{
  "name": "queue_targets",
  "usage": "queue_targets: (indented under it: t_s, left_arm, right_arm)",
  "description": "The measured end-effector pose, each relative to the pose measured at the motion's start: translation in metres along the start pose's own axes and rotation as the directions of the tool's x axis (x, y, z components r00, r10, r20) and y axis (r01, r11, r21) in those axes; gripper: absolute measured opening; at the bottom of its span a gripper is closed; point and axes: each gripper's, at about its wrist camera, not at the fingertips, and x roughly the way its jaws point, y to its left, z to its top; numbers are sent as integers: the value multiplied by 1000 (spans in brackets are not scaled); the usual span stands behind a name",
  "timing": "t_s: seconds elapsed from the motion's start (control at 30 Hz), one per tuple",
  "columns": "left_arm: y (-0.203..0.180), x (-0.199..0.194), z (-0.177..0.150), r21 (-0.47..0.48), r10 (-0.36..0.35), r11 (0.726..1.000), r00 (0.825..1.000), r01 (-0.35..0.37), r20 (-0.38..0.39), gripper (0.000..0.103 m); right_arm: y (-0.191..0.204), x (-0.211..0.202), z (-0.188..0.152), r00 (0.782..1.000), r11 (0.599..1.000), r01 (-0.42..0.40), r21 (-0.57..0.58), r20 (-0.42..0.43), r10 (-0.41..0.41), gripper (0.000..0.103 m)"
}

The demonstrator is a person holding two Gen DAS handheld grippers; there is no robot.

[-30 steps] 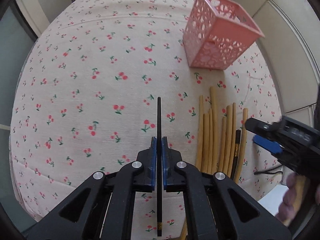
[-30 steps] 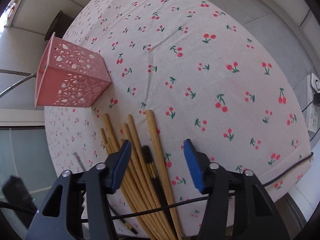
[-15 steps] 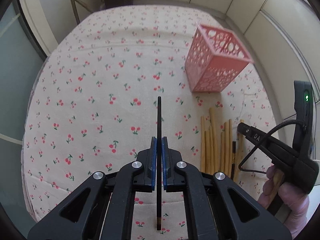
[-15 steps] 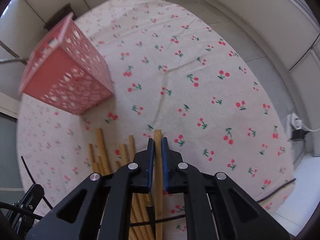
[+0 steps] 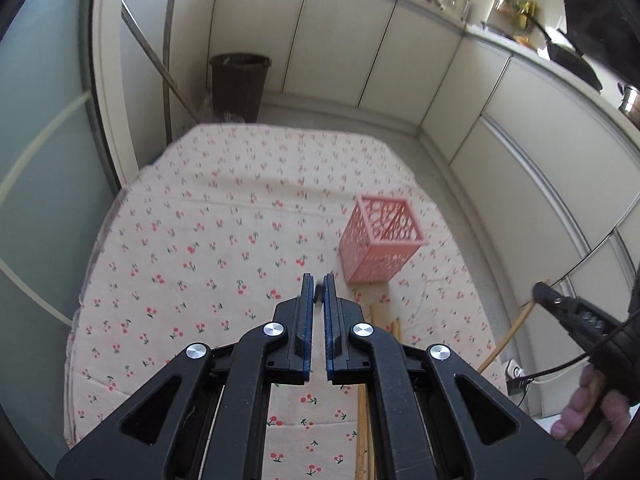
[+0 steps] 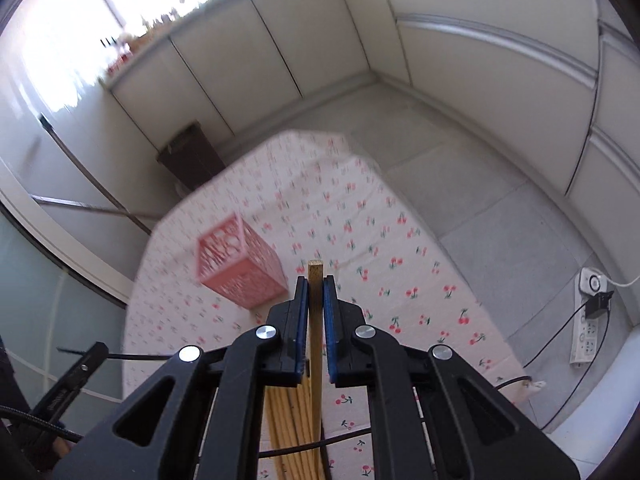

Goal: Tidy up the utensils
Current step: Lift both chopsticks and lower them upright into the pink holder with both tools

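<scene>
My right tool (image 6: 315,294) grips a square wooden chopstick (image 6: 316,320); my left tool (image 5: 318,292) pinches a thin black chopstick (image 5: 319,293), above the cherry-print bench (image 5: 200,248), near the pink perforated basket (image 5: 380,248).

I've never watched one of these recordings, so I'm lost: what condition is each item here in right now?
Left hand-held gripper: shut on a thin black chopstick.
Right hand-held gripper: shut on a wooden chopstick, raised off the table.
Pink basket: upright on the cherry-print cloth, nothing visible inside.
Remaining wooden chopsticks: lying bundled on the cloth.
</scene>
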Motion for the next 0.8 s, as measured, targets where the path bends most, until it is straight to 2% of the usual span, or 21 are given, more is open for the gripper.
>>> queue_targets:
  t_s: [0.13,0.33,0.47,0.6,0.8]
  left_arm:
    - [-8,-25,17,-4,-17,1000,997,17,78,4]
    - [-32,-33,52,9,-46,999,991,45,129,4]
    - [-54,-36,76,32,-88,996,982,83,167,4]
    - [-75,-29,97,52,-101,994,976,92,193,4]
    - [-88,13,118,42,-87,996,981,81,175,5]
  right_arm:
    - [1,-45,24,992,998,-50,27,113,47,8]
    - [6,-75,75,972,986,-148,72,194,132,8]
    - [18,-84,99,959,982,-181,55,230,164,8]
    - [34,-82,120,952,981,-193,24,246,181,8]
    - [52,-64,135,953,980,-197,-1,236,192,8]
